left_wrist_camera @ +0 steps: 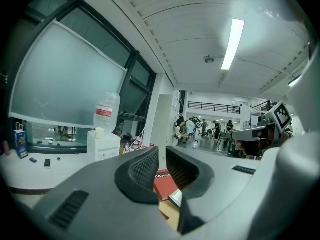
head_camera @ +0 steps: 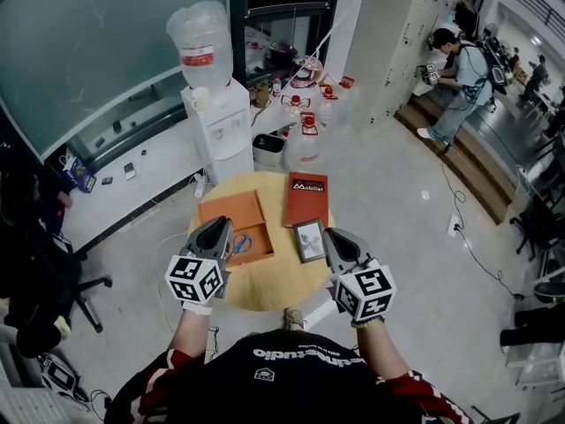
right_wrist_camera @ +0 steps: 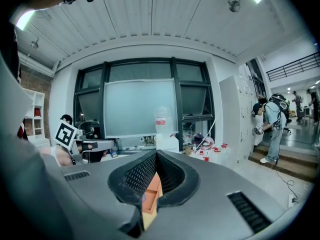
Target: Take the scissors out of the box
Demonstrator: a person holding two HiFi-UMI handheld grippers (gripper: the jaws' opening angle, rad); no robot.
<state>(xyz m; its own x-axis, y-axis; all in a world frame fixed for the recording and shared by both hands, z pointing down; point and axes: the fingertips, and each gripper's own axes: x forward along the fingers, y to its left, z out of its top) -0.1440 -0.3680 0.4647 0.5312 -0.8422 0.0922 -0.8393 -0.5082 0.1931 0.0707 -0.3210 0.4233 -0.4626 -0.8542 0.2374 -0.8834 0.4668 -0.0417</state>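
Note:
An open orange box (head_camera: 233, 213) lies on the left half of a round wooden table (head_camera: 265, 290). Blue-handled scissors (head_camera: 242, 242) rest in its front tray. My left gripper (head_camera: 216, 225) hovers at the box's left front corner, just left of the scissors, its jaws shut on nothing. My right gripper (head_camera: 334, 235) hangs over the table's right side, beside a small framed picture (head_camera: 310, 239), and is also shut and empty. In the right gripper view the orange box (right_wrist_camera: 151, 190) shows through the slit of the gripper (right_wrist_camera: 156, 155). The left gripper (left_wrist_camera: 162, 151) view faces a red book (left_wrist_camera: 165, 180).
The red book (head_camera: 306, 199) lies at the back right of the table. Behind the table stand a water dispenser (head_camera: 217, 122) and water jugs (head_camera: 303, 144) on the floor. An office chair (head_camera: 53, 281) is at the left. A person (head_camera: 459, 78) stands far right by steps.

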